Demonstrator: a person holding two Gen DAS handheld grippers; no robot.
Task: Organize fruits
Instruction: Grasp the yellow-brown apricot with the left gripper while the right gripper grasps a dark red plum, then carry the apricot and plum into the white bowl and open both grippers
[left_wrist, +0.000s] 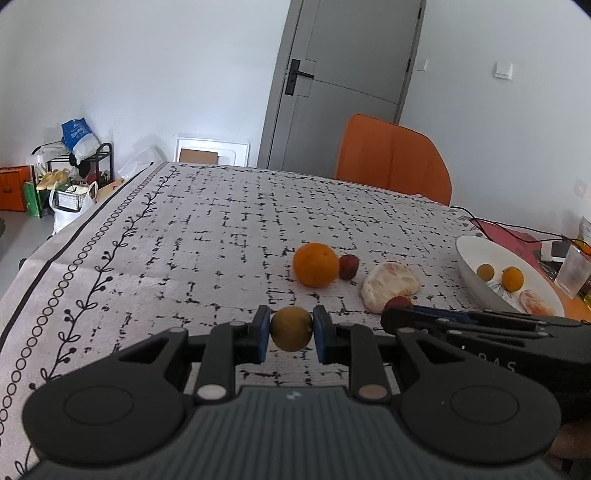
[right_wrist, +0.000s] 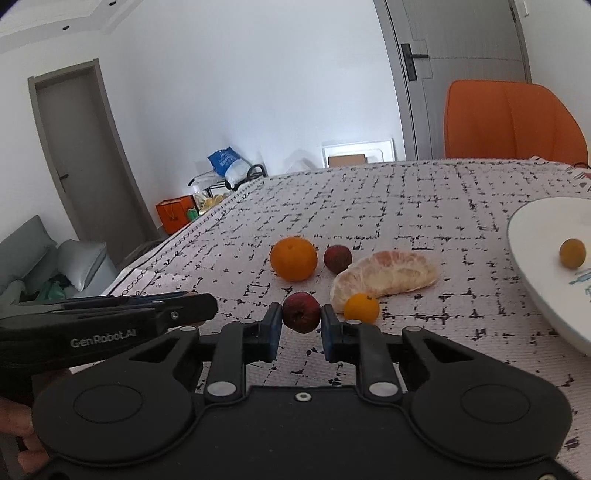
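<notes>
My left gripper (left_wrist: 291, 329) is shut on a small yellow-green fruit (left_wrist: 290, 334) just above the patterned tablecloth (left_wrist: 207, 236). My right gripper (right_wrist: 301, 320) is shut on a dark red fruit (right_wrist: 301, 311); in the left wrist view that fruit (left_wrist: 397, 303) shows at the tip of the right gripper (left_wrist: 388, 318). On the cloth lie a large orange (right_wrist: 293, 258), another dark red fruit (right_wrist: 337, 259), a peeled citrus segment (right_wrist: 384, 277) and a small orange fruit (right_wrist: 361, 308). A white plate (left_wrist: 471, 275) at the right holds a yellow fruit (left_wrist: 485, 272), an orange fruit (left_wrist: 512, 278) and a peeled piece (left_wrist: 535, 302).
An orange chair (left_wrist: 391, 162) stands behind the table's far edge. A clear glass (left_wrist: 572, 271) and black cables (left_wrist: 509, 230) sit past the plate at the right. The cloth's left edge (left_wrist: 55, 258) drops off toward bags on the floor. A hand (right_wrist: 22, 435) holds the left gripper (right_wrist: 212, 306).
</notes>
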